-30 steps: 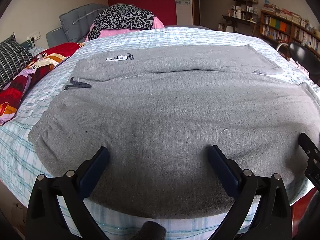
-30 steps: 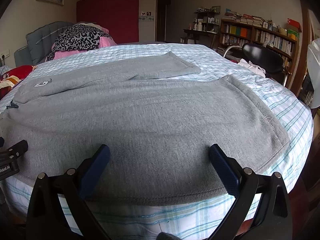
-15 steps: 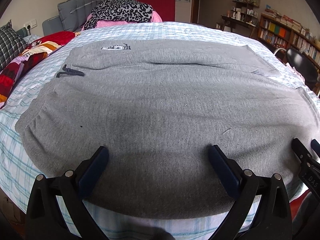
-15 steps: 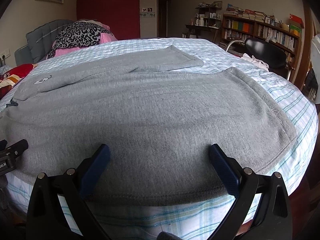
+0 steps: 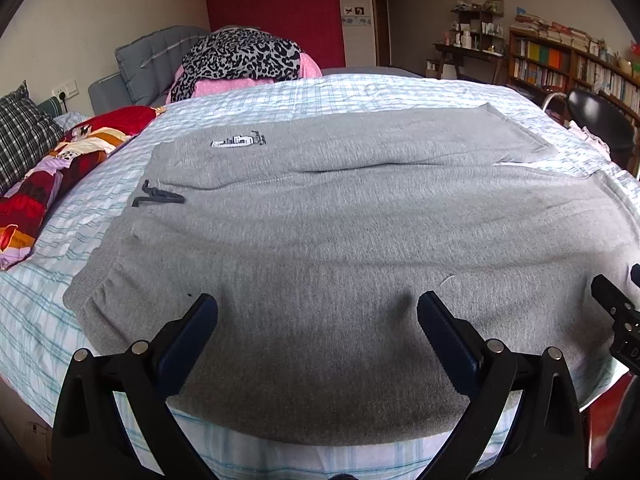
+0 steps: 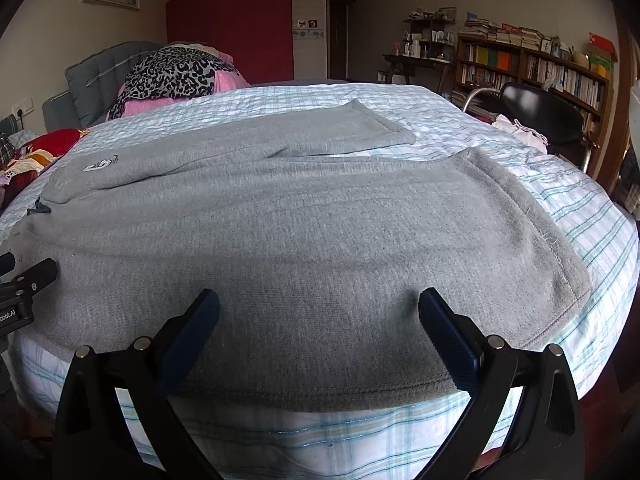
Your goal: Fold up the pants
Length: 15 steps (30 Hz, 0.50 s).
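you're looking at a bed (image 5: 352, 92) covered with a white sheet checked in pale blue and green. grey pants (image 5: 340, 248) lie flat across most of it, waistband to the left, leg cuffs to the right, the near leg reaching the near edge of the mattress. at the far left, a heap of leopard-print fabric (image 5: 240, 56) over something pink sits by the grey headboard. along the left edge lies a red patterned quilt (image 5: 52, 176), with a dark plaid pillow (image 5: 20, 136) beyond it.

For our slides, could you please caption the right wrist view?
Open right gripper hovers over grey pants spread on the bed.
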Each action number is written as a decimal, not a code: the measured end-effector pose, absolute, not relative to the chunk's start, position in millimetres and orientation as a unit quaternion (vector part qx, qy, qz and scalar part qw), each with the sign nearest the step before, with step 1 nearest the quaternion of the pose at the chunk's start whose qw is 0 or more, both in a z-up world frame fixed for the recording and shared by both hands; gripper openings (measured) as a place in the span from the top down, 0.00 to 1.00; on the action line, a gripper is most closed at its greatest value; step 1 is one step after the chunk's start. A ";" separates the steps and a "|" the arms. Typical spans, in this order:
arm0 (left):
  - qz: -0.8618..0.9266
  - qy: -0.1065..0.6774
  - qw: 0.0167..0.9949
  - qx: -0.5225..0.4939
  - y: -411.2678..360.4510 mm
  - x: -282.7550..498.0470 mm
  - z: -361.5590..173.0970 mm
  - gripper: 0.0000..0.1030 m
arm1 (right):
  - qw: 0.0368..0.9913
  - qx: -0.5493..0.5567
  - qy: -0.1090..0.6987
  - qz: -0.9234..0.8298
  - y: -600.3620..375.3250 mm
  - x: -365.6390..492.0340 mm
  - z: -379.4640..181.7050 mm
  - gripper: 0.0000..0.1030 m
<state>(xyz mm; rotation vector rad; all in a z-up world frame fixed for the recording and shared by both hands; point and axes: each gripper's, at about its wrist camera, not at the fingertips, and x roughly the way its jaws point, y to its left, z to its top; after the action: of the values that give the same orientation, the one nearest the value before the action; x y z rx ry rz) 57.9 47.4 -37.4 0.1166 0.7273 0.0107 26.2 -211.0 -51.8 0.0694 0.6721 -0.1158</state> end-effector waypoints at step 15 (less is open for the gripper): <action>0.042 0.347 0.936 0.029 107.9 125.0 10.0 0.05 | 0.956 0.026 0.287 -0.054 -237.6 83.8 8.7 0.02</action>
<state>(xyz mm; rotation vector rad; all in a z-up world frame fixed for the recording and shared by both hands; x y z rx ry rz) 125.0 107.9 10.0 0.0599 0.7098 0.0852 83.8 -237.6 8.7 0.0522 0.5816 -0.1088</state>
